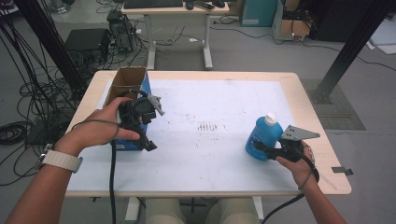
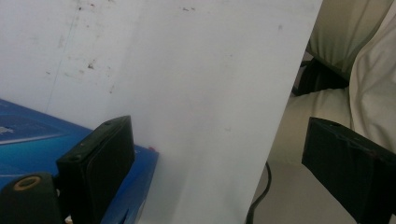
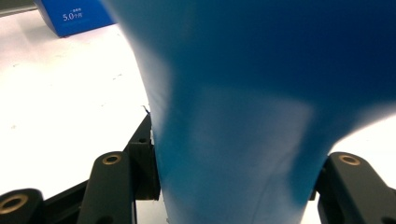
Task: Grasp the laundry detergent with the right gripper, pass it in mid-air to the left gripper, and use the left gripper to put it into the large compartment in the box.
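A: What is seen of the table (image 1: pixel 308 93)?
B: A pale wooden top is covered by a white mat (image 1: pixel 210 112), scuffed near the middle.
A: What is carried on it?
B: A blue cardboard box (image 1: pixel 126 84) at the left, a blue bottle (image 1: pixel 264 136) at the right.

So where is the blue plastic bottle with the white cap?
In the high view, the blue plastic bottle stands on the right side of the white table, clamped by the right gripper.
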`<act>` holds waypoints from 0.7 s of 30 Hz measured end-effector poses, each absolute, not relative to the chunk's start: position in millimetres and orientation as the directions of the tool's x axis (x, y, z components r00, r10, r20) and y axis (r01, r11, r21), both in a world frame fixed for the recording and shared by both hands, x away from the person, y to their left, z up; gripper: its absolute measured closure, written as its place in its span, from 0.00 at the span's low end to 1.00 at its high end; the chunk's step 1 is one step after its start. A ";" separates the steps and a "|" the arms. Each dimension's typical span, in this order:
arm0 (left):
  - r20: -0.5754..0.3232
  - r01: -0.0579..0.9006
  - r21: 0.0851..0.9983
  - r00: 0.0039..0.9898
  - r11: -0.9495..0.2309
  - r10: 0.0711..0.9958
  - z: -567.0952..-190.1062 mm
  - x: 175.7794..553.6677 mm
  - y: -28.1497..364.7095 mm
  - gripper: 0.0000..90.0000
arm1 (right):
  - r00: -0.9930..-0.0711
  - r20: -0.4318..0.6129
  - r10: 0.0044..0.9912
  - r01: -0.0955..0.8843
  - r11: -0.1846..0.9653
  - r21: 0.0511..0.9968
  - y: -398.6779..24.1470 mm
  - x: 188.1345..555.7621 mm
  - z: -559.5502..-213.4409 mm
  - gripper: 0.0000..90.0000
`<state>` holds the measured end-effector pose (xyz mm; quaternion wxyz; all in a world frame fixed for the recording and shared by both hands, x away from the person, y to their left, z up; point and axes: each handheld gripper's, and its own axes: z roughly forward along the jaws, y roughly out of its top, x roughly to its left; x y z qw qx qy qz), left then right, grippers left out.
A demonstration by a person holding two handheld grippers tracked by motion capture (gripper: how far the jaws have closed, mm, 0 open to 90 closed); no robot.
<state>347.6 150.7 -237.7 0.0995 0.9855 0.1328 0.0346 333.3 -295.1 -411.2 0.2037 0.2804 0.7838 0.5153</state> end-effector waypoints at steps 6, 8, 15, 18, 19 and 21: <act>0.042 0.254 0.206 0.962 -0.945 0.268 -237.3 347.5 150.1 0.11 | -0.766 -0.041 0.642 0.226 0.329 0.917 -296.2 333.8 -410.8 0.48; 0.042 0.255 0.207 0.962 -0.945 0.269 -237.3 347.5 150.0 0.11 | -0.762 -0.039 0.647 0.225 0.321 0.920 -295.8 333.6 -411.1 0.48; 0.041 0.254 0.207 0.963 -0.945 0.268 -237.9 348.1 150.1 0.11 | -0.761 -0.025 0.648 0.239 0.316 0.918 -295.1 333.0 -410.8 0.48; 0.042 0.255 0.207 0.962 -0.944 0.269 -237.9 348.0 150.2 0.11 | -0.761 -0.023 0.649 0.241 0.315 0.918 -295.0 332.9 -410.7 0.48; 0.044 0.253 0.207 0.963 -0.945 0.267 -237.7 348.1 150.1 0.11 | -0.765 -0.037 0.643 0.225 0.320 0.920 -295.7 334.0 -410.9 0.48; 0.043 0.255 0.209 0.962 -0.944 0.269 -237.8 348.0 149.9 0.11 | -0.760 -0.025 0.649 0.239 0.314 0.919 -294.8 332.9 -410.8 0.48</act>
